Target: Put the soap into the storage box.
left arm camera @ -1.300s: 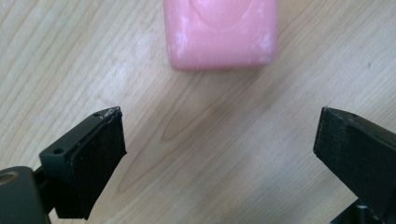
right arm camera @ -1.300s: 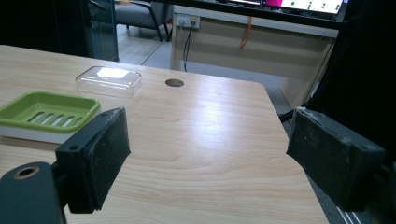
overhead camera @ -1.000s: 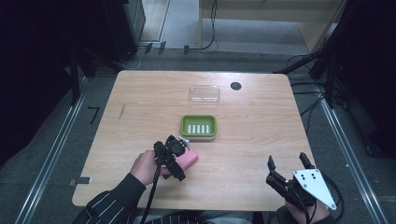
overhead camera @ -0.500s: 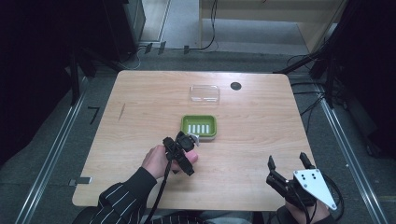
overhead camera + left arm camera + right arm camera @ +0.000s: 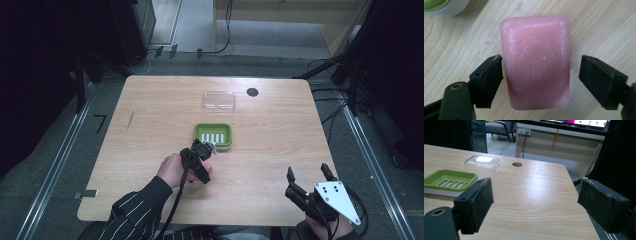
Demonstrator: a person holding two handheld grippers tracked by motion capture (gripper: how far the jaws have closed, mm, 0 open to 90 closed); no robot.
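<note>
While my left gripper (image 5: 540, 80) straddles the pink rectangular soap bar (image 5: 535, 61) — jaws wide, one side touching — closing comes next; my right gripper (image 5: 535, 205) gapes empty.

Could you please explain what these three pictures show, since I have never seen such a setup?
A person sits at a wooden table, holding a hand-operated tool in each hand. One picture looks down from above; the other two come from cameras riding on each tool. The left tongs straddle a pink soap bar lying flat on the table, jaws open on either side, not yet gripping. The right tongs hang open, holding nothing. Also there: a green soap dish and a clear plastic lid.
</note>
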